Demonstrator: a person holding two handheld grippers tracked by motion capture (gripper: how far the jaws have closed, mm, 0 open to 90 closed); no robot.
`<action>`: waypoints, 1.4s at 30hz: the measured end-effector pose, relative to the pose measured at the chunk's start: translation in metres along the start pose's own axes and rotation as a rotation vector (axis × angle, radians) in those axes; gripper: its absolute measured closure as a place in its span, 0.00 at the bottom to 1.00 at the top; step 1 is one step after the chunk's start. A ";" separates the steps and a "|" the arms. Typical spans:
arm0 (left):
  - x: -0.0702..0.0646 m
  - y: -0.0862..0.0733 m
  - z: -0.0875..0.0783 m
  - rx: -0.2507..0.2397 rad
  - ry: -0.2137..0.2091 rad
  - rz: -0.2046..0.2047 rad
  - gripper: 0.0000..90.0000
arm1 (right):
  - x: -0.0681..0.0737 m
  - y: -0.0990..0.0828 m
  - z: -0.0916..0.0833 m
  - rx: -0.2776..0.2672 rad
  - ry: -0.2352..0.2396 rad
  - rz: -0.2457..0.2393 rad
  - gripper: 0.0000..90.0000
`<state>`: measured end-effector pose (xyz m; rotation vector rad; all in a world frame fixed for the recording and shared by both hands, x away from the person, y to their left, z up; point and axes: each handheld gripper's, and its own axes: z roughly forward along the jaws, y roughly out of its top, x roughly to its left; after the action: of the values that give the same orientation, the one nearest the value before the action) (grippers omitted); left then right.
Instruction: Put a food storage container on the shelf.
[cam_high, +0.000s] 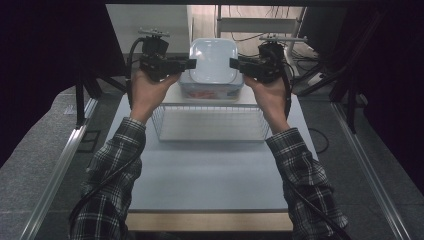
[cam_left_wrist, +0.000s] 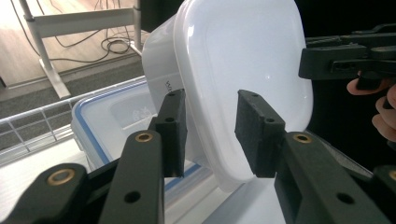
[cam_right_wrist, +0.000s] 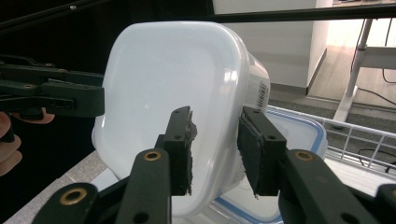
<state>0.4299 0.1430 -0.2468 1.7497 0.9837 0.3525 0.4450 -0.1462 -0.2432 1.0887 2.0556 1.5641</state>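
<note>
White tub held on edge between both grippers, above a lidded box.

The left gripper (cam_high: 190, 63) and right gripper (cam_high: 234, 63) each pinched one side of the white tub (cam_high: 213, 61), which was tilted with its broad face toward the person, its lower edge at or just above the blue-sealed box (cam_left_wrist: 109, 123) at the far end of the table (cam_high: 210, 170). With only the rims caught, the smooth plastic could likely slip or swing if one hand eased off, dropping onto the box or into the wire basket (cam_high: 210, 122) just in front. The basket looked empty; whether either container held anything could not be told.
</note>
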 end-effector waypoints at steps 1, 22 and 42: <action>0.001 0.000 0.001 0.001 0.002 -0.003 0.69 | -0.001 0.001 0.001 0.001 0.000 0.007 0.70; 0.003 0.005 0.013 -0.002 0.047 -0.037 0.59 | -0.007 0.010 0.018 0.011 -0.121 -0.017 0.59; -0.002 -0.012 -0.014 -0.042 0.033 0.040 0.34 | -0.003 -0.009 -0.005 0.024 0.012 -0.069 0.37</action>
<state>0.4141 0.1520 -0.2516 1.7325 0.9589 0.4262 0.4404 -0.1524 -0.2508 1.0082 2.1024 1.5200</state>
